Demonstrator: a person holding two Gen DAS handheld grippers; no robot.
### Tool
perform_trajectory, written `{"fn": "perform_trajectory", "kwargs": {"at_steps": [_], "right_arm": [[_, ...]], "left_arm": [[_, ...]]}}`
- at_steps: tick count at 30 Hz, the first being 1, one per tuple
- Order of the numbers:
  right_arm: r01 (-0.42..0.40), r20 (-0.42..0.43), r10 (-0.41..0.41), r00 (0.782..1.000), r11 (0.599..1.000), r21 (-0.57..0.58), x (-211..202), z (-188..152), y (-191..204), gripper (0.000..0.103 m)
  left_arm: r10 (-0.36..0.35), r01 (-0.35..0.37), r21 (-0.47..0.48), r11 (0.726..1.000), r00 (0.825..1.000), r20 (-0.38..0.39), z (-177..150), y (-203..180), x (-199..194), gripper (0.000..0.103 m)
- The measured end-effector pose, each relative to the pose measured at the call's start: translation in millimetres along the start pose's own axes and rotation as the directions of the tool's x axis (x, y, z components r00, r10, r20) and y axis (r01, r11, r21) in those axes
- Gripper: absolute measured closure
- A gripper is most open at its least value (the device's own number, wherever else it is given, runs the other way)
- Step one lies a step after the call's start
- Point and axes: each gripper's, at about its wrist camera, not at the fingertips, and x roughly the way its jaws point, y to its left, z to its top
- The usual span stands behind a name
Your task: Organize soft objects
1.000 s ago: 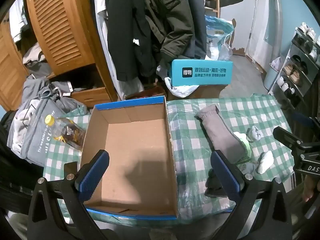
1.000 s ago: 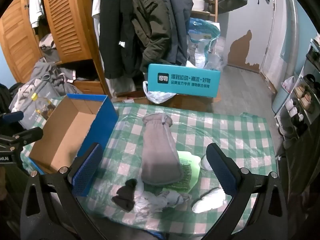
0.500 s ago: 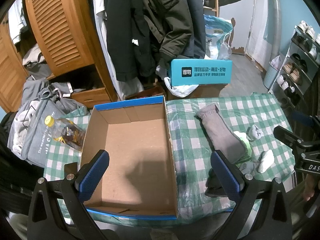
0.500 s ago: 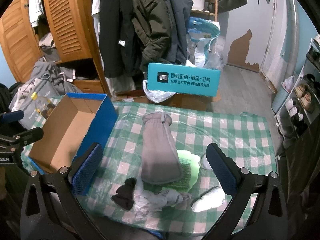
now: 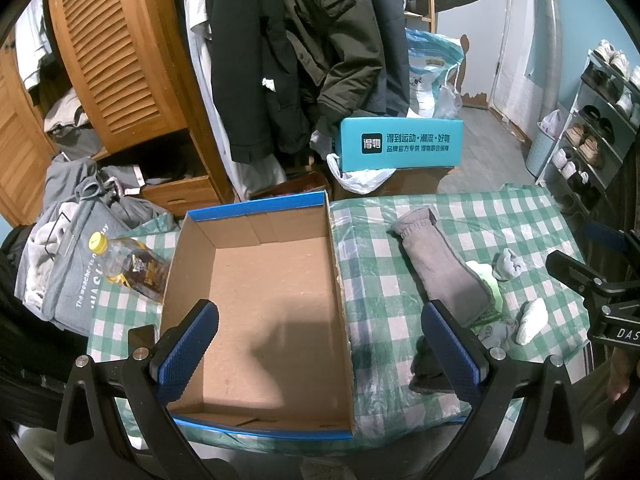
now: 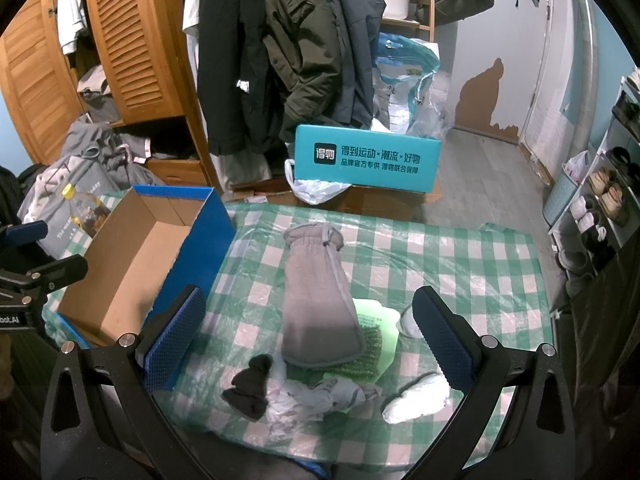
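— Start at the left. What sits there?

— A plastic bottle point(image 5: 128, 266) with a yellow cap lies on the checked counter point(image 6: 460, 264), touching the left wall of an open cardboard box point(image 5: 260, 300) with blue outer sides. The left claw point(image 5: 318, 346) hangs over that box, its blue-padded fingers point(image 5: 188, 350) spread wide with nothing between them.

— And the soft things?

— All to the right of the box. A long grey fleece pouch point(image 6: 318, 296) with a gathered cuff lies lengthwise on the counter, its near end resting on a light green item point(image 6: 376, 342). In front of it sit a black sock point(image 6: 250, 386) and a crumpled pale grey cloth point(image 6: 320, 398), touching each other. A white sock point(image 6: 416, 398) lies further right, and another white piece point(image 6: 408, 322) is just beside the green item.

— Where is the right claw?

— The right claw point(image 6: 308, 342) hovers above that pile, spread open and empty; the pouch's near end lies between its fingers in the view, the black sock near the left finger, the white sock under the right one.

— Anything behind?

— A teal carton point(image 6: 366, 158) stands beyond the counter's far edge.
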Motion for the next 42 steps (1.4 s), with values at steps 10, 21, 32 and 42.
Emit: {"fn": "perform_trajectory", "kwargs": {"at_steps": [10, 21, 32, 42], "right_arm": [[0.000, -0.003, 0.000, 1.000, 1.000, 0.000, 0.4, -0.2, 0.5, 0.001], [0.001, -0.005, -0.001, 1.000, 1.000, -0.001, 1.3, -1.3, 0.4, 0.001], [0.004, -0.010, -0.004, 1.000, 1.000, -0.001, 2.4, -7.8, -2.4, 0.001], [0.005, -0.010, -0.005, 1.000, 1.000, -0.002, 2.4, -4.4, -2.6, 0.001]], "left_arm": [[-0.001, 0.001, 0.002, 1.000, 1.000, -0.001, -0.6, -0.6, -0.7, 0.001], [0.000, 0.000, 0.000, 1.000, 1.000, 0.000, -0.2, 0.1, 0.1, 0.001], [0.001, -0.001, 0.001, 1.000, 1.000, -0.002, -1.9, -1.4, 0.1, 0.001], [0.003, -0.003, 0.002, 1.000, 1.000, -0.002, -2.7, -1.9, -0.2, 0.001]]}}
